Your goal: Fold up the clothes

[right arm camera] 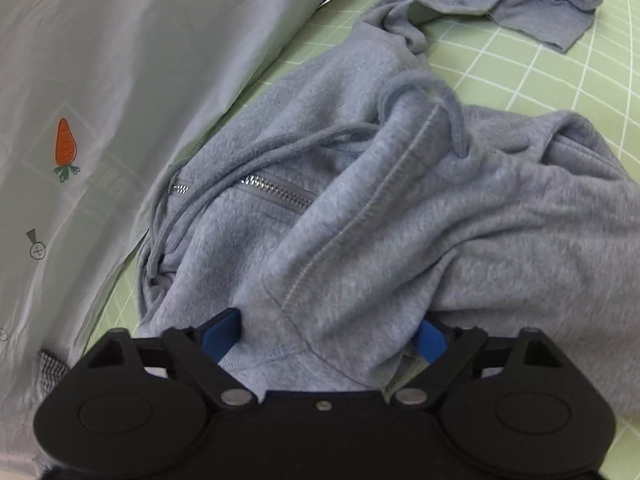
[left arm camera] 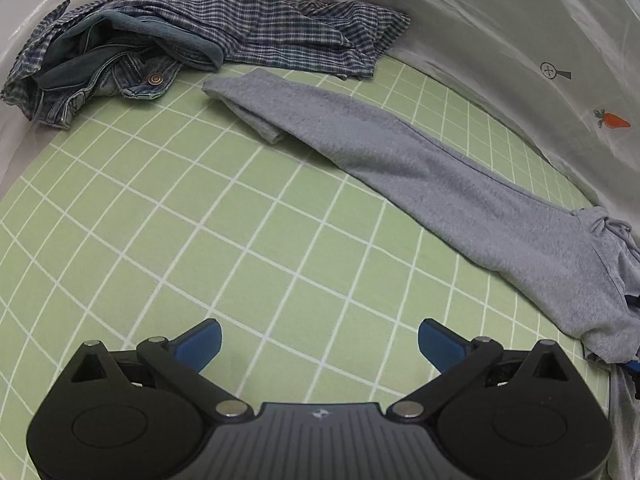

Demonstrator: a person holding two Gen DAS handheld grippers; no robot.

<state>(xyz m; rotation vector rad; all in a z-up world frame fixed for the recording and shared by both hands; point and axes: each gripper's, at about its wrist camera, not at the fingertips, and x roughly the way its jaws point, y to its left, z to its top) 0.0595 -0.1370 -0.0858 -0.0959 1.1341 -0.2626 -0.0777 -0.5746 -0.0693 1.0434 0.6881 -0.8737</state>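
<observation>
Lighting is even and moderately bright in both wrist views, diffuse, source not visible. Shadows are soft and faint. Mild glare on the white sheet (left arm camera: pixel 500 40) at far left in the left view. Strong fisheye bending curves the green grid cover (left arm camera: pixel 200 220); corners vignette dark. The right view is slightly soft throughout.

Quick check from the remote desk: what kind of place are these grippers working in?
Most likely a bed in a home bedroom. A green grid-patterned sheet covers the soft surface, a pale carrot-print cloth lies along one edge, and loose clothes lie on it: grey sweatpants, a plaid shirt.
</observation>
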